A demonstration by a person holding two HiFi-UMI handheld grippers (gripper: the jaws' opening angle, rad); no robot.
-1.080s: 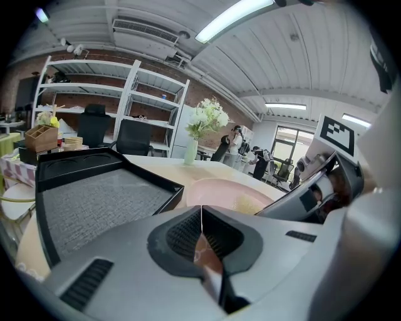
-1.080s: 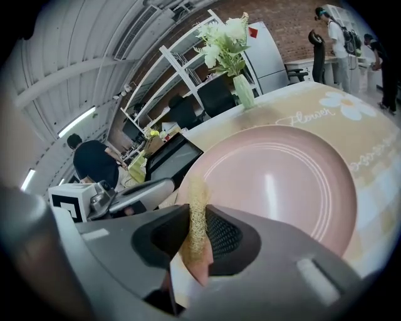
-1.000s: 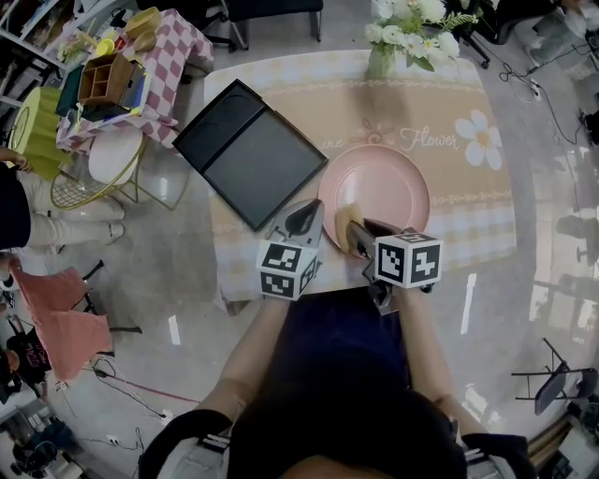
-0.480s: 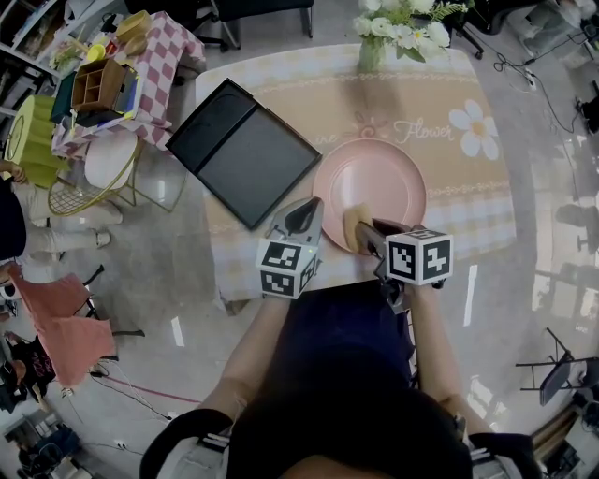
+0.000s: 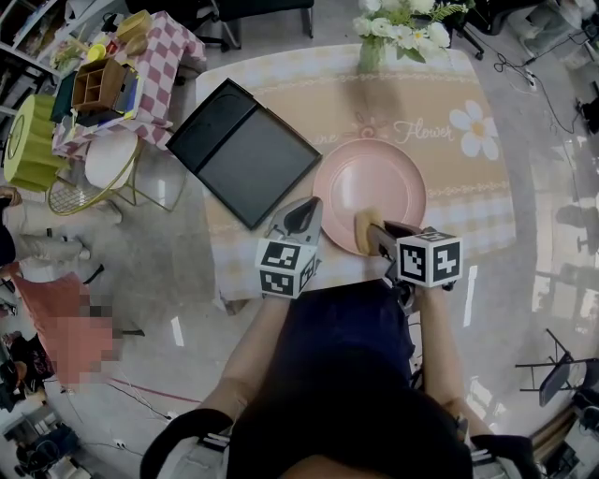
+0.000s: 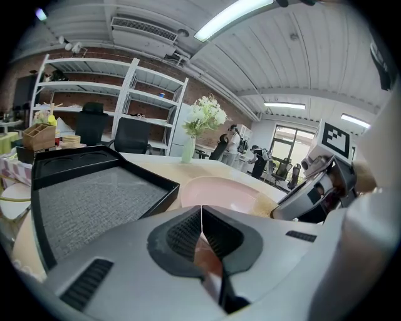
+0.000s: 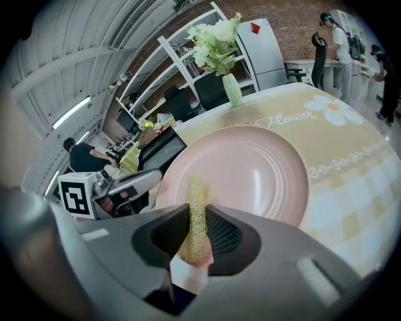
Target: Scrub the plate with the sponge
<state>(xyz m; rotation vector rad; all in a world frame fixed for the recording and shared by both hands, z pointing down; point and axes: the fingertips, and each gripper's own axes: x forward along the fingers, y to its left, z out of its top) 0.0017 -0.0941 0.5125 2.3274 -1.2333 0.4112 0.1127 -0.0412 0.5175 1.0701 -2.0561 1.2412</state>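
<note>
Now right gripper (image 7: 198,237) pinching sponge (image 7: 198,194) at lower rim of plate (image 5: 374,173), frame centre; sponge likely soft, light, best pinched deep across middle; plate stiff, probably slippery; left gripper (image 6: 202,226) jaws pressed together, empty

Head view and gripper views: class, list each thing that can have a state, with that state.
left gripper: shut, empty.
right gripper: shut on sponge.
sponge: pinched on edge, at plate's near rim.
plate: flat, right side up.
black tray: flat, empty.
vase: upright, holding flowers.
</note>
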